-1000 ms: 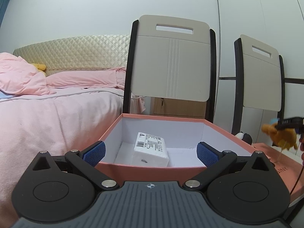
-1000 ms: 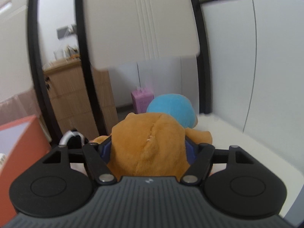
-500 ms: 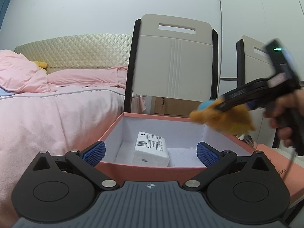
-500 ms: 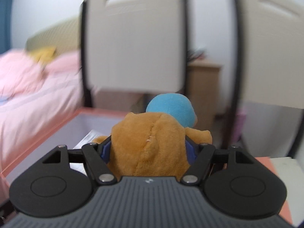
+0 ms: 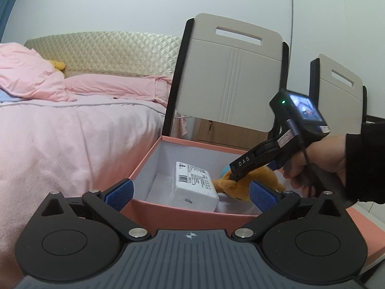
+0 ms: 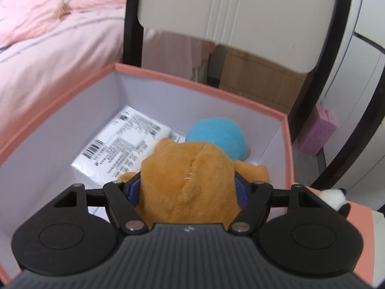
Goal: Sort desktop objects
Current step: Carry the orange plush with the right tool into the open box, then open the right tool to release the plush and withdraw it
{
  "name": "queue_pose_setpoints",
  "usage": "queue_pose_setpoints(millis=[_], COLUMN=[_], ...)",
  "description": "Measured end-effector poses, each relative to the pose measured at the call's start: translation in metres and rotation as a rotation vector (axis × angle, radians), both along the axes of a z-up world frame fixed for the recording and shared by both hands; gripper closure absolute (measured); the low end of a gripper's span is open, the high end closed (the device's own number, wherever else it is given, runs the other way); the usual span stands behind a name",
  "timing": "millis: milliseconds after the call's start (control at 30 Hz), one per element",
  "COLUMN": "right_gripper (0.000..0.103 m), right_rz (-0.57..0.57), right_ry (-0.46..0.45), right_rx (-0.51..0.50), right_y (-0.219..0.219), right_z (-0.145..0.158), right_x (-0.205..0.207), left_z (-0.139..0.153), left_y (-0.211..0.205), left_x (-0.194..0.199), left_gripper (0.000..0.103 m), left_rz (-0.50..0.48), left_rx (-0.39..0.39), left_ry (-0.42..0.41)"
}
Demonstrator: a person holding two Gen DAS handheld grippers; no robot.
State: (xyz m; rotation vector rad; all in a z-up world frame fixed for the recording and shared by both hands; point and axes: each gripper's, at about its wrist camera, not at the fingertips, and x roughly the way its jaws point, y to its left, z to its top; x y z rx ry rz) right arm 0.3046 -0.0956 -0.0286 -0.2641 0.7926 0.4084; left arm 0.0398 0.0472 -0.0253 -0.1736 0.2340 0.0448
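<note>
In the left wrist view, we hold the left gripper (image 5: pixel 190 193) with its blue pads spread wide and nothing between them, poised at the near wall of the pink box (image 5: pixel 182 213). Inside the box lies a white packet (image 5: pixel 195 187) with a barcode and fine printed lines on its top face; the print is too small to read. The right gripper (image 5: pixel 237 177) reaches down into the box from the right, and its arm bears the letters "DAS" in white. It carries the orange plush toy (image 5: pixel 250 184), which sits low in the box just beside the packet; we cannot tell from here whether the toy touches the floor of the box. In the right wrist view, the right gripper (image 6: pixel 189 187) is clamped narrowly on the orange plush toy (image 6: pixel 187 183), whose blue head (image 6: pixel 217 137) points toward the far wall of the pink box (image 6: pixel 199 83). The white packet (image 6: pixel 122 147) lies to the left of the toy, apparently touching it. A small black-and-white plush (image 6: pixel 334 198) shows at the right edge, outside the box. We judge one item as sorted, the toy as delivered but not yet released, and the small plush as possibly left to sort.
</note>
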Motion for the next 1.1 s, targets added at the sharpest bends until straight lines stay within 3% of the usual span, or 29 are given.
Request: queue_pose_setpoints(millis=[133,300,533,767,933,1100], right_gripper=[0.025,0.006,0.0,0.0,0.0,0.0], right_rz=[-0.009,0.001,-0.013,-0.055,-0.141,-0.184], right_ry=[0.069,0.146,-0.026,-0.293,-0.415,-0.449], right_rx=[-0.02,0.0,0.137,0.266,0.343,0.379], right_y=[0.002,-0.003,-0.03,-0.081,-0.124,-0.157], right_z=[-0.008,-0.018,0.013,0.04,0.032,0.021], right_x=[0.014,0.018,-0.022,-0.114,-0.164,-0.191], left_z=[0.0,-0.001,-0.002,-0.003,-0.003,-0.004], left_y=[0.001,-0.003,-0.012,-0.017,-0.02,-0.025], left_x=[0.0,0.002,-0.001,-0.003,-0.005,-0.006], left_gripper=[0.0,0.0,0.0,0.0,0.0,0.0], left_rz=[-0.007,-0.009,-0.028,-0.022,-0.014,-0.022], left_rx=[-0.002,0.024,0.072,0.101,0.121,0.142], left_ry=[0.002,0.025,0.009,-0.022,-0.05,-0.063])
